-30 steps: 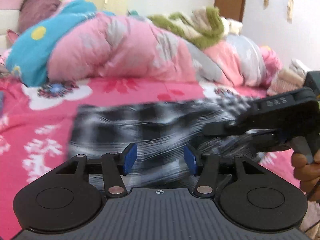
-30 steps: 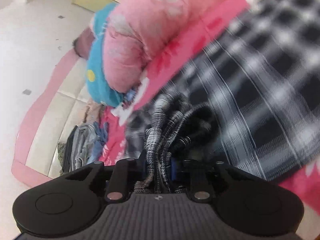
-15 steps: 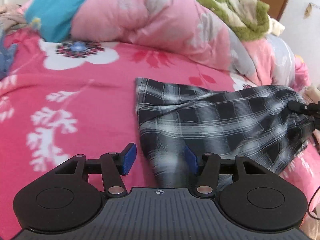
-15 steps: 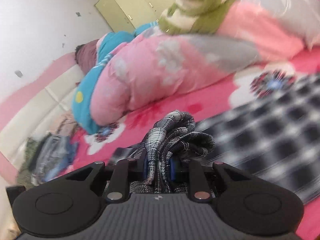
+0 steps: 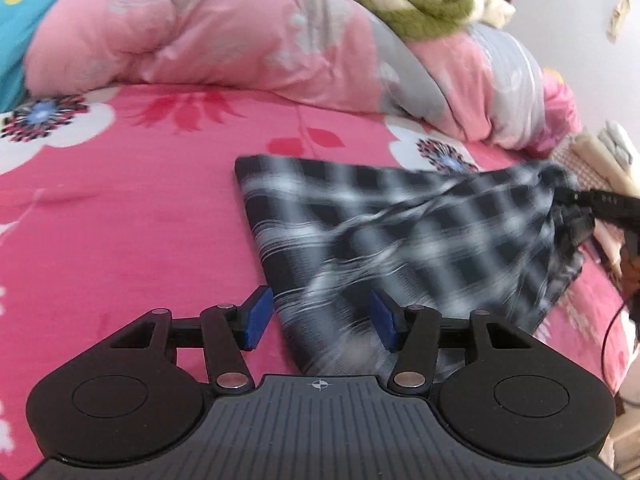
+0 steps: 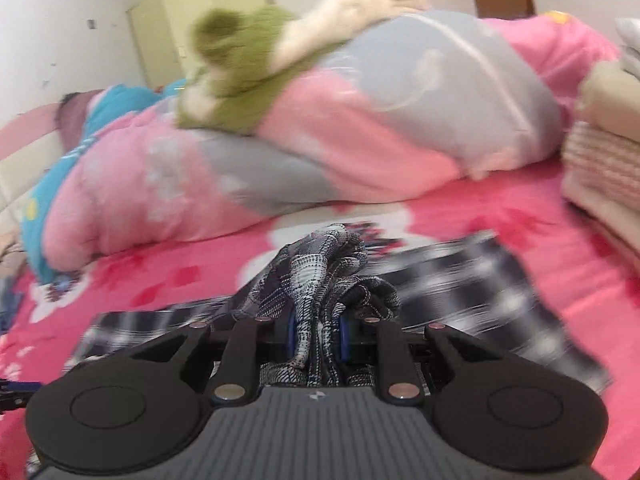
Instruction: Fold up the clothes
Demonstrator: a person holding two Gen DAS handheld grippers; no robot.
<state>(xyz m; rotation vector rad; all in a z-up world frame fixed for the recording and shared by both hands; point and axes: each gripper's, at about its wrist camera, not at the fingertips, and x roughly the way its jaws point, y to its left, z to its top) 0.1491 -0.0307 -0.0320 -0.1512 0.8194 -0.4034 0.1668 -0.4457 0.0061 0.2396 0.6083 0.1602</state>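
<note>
Nearest, the left black two-finger gripper with blue pads (image 5: pixel 320 322) hangs low over the bed, jaws apart; a narrow tail of the black-and-white plaid cloth garment (image 5: pixel 400 240) runs between the blue pads (image 5: pixel 256 318), but nothing is pinched. Probably poised to take that near end once the cloth settles.

Right black two-finger gripper (image 6: pixel 318 338): jaws clamped together on a thick bunched wad of the same plaid cloth, gathered folds bulging above the fingers. Bunching a corner like this gives a sure hold for pulling the fabric taut. From the left view it shows at the far right edge (image 5: pixel 592 200), holding the garment's far corner slightly lifted, so the cloth fans from there into a rough wedge.

Garment otherwise lies on the bright pink floral bedsheet (image 5: pixel 120 220), far left corner flat and square. Blurred, so likely in motion. Judgement: spreading or straightening stage; no neat fold visible yet.

Farther back: large pink-and-grey padded quilt (image 6: pixel 320 152) heaped along the bed, with a green-and-cream fuzzy blanket (image 6: pixel 240 72) on top. Stack of folded pale fabrics (image 6: pixel 600 168) at the right edge, well apart from the plaid, perhaps the finished pile.
</note>
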